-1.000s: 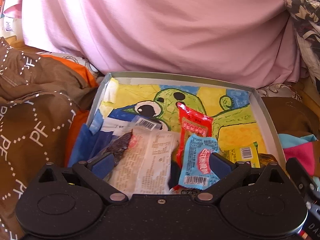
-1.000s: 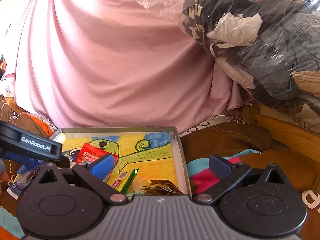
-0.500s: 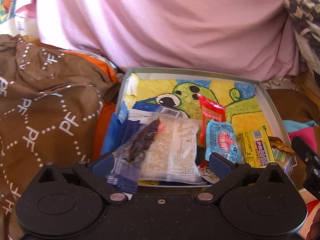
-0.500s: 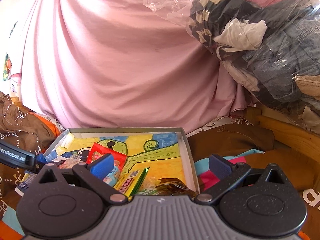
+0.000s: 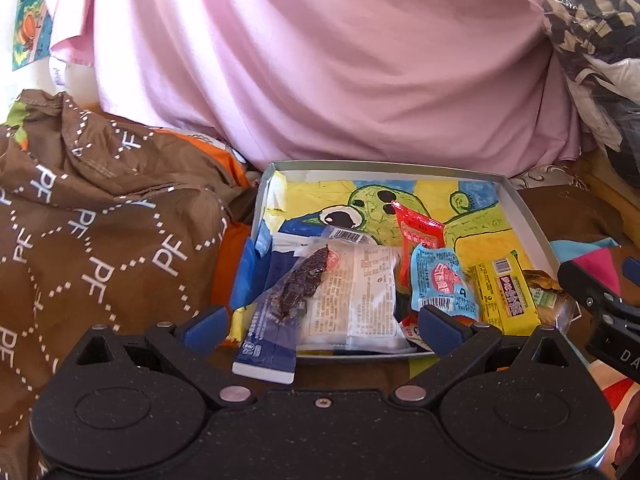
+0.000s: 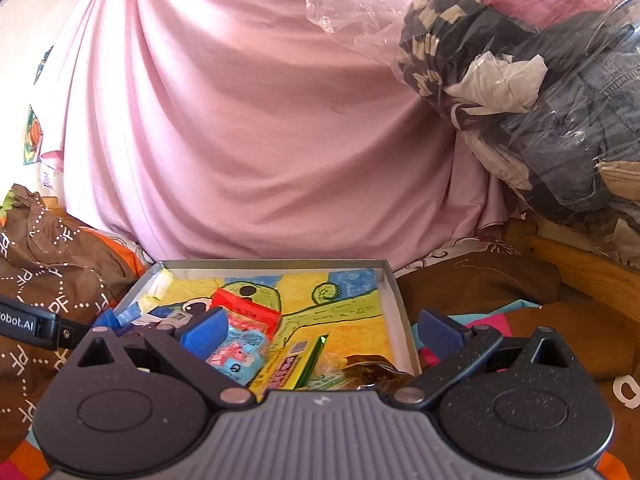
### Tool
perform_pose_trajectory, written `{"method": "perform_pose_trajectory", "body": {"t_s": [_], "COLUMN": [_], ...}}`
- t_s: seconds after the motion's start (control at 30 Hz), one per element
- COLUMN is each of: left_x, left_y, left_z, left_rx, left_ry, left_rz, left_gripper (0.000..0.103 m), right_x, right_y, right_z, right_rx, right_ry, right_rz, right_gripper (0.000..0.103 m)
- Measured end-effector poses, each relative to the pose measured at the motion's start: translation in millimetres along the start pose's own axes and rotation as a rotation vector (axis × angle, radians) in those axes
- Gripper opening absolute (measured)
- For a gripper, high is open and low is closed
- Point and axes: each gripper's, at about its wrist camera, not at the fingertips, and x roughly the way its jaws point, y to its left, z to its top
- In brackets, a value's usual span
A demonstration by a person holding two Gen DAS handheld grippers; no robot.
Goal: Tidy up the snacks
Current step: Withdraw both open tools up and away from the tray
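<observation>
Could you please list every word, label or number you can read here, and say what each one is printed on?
"PF": repeated across the brown cloth.
"obot.AI": cut off, on the left gripper's side, seen from the right wrist.
"DA": cut off, on the right gripper's side, seen from the left wrist.
Snack packets' print and barcodes in the tray: too small or blurred to read.

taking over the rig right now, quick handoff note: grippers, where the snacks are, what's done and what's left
Left gripper: open, empty, at the tray's near edge.
Right gripper: open, empty, over the tray's near right corner.
Snacks lie in the grey tray: white packet, red packet, light blue packet, yellow bar.
The dark-snack clear packet overhangs the near rim.
Left: seat that packet inside and tidy the overlapping pile.
</observation>
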Motion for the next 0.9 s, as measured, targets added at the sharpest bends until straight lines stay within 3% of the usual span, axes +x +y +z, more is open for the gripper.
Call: {"method": "perform_pose_trajectory", "body": {"t_s": [0.2, 0.53, 0.9], "left_x": [-11, -27, -36], "left_y": [8, 2, 12], "left_z": [-2, -10, -19], "left_rx": [-0.049, 0.009, -0.043], "left_ry": [-0.026, -0.089, -0.115], "left_rz": [0.014, -0.002, -0.002], "left_gripper": [0.101, 0.102, 0.102], "right_x": [-6, -16, -30], "right_y": [5, 8, 11], "right_z": [1, 3, -2], "right_rx": [0.0, 0.002, 0.001], "right_ry": [-0.008, -0.016, -0.009], "right_rz": [0.007, 0.007, -0.01], "right_gripper": [0.103, 0.103, 0.103]}}
